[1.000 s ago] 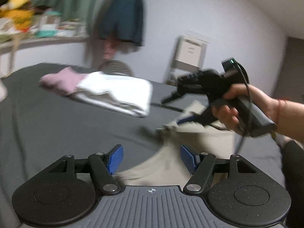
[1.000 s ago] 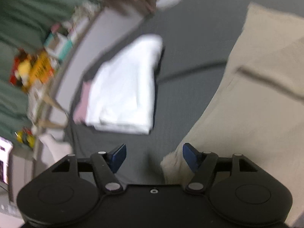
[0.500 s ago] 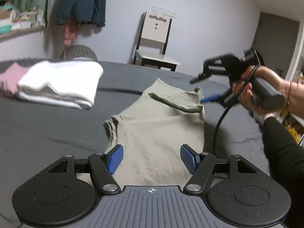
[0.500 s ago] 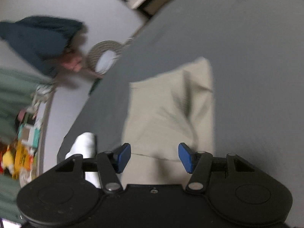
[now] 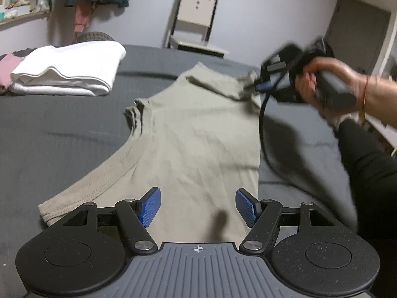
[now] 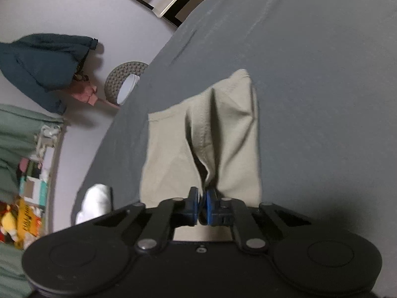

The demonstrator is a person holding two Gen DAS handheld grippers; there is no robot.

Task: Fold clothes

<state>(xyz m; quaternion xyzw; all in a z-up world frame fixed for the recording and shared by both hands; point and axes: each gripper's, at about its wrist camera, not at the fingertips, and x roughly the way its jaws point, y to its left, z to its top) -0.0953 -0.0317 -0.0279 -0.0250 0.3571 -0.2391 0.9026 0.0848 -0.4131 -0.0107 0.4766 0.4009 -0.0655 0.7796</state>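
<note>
Now the right claw point(image 6: 201, 204), gaping half a second ago, has clenched on a far corner of the khaki top point(image 5: 196, 134) lying flat on the bed point(image 5: 62, 134), at about one o'clock from the released left claw point(image 5: 198, 207), so a fold looks imminent.

**Olive top spread on the dark bed, right tool at its far corner**

A sleeveless olive-beige knit top point(image 5: 193, 134) lies mostly flat on the dark grey bed cover point(image 5: 62, 134). The left gripper point(image 5: 198, 207) hangs over the garment's near end, its blue-padded fingers point(image 5: 148, 207) spread wide with nothing between them. At the far right corner, the black right gripper point(image 5: 250, 88), held by a person's hand point(image 5: 330, 87), meets a bunched bit of the fabric; blur hides how its jaws stand. A folded white cloth stack point(image 5: 69, 70) rests well apart at the far left, a pink garment point(image 5: 7, 70) beside it. A pale chair point(image 5: 196, 22) stands against the wall.
</note>
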